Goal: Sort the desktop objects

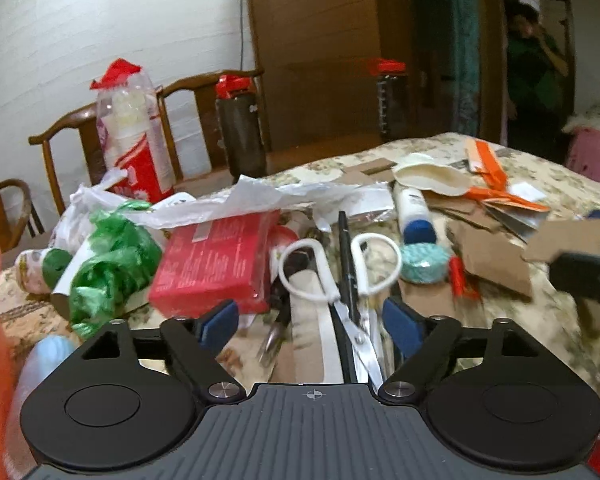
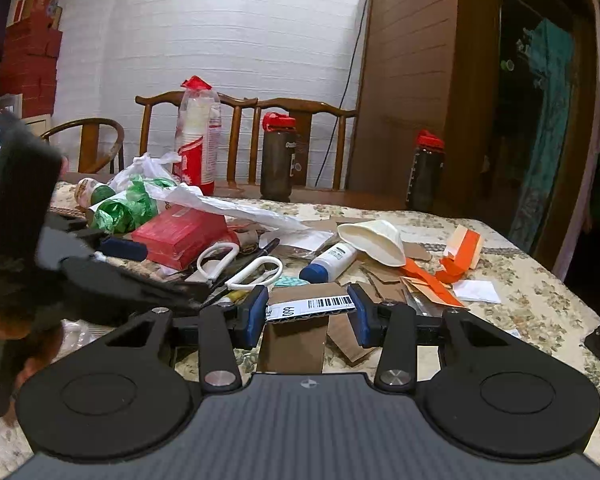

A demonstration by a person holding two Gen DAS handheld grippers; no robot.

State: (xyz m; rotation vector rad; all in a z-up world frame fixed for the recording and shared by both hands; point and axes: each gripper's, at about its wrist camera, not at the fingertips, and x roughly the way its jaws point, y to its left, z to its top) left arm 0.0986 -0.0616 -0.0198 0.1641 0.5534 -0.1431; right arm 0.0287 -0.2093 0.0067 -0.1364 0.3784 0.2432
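A cluttered table holds white-handled scissors (image 1: 342,272) with a black pen (image 1: 347,256) across them. My left gripper (image 1: 310,322) is open just above the scissors' blades, with a blue pad on each side. My right gripper (image 2: 311,312) is shut on a piece of brown cardboard with a barcode label (image 2: 306,308), held above the table. The cardboard and right gripper also show at the right edge of the left wrist view (image 1: 572,240). The scissors (image 2: 240,266) lie left of the right gripper, beside the left gripper's body (image 2: 100,276).
A red box (image 1: 216,260), green plastic bag (image 1: 112,264), white bottle with blue cap (image 1: 412,208), teal yarn roll (image 1: 424,262), cardboard scraps (image 1: 496,256) and orange paper (image 1: 492,168) lie on the floral cloth. Two dark bottles (image 2: 277,156), a cup sleeve (image 2: 196,136) and chairs stand behind.
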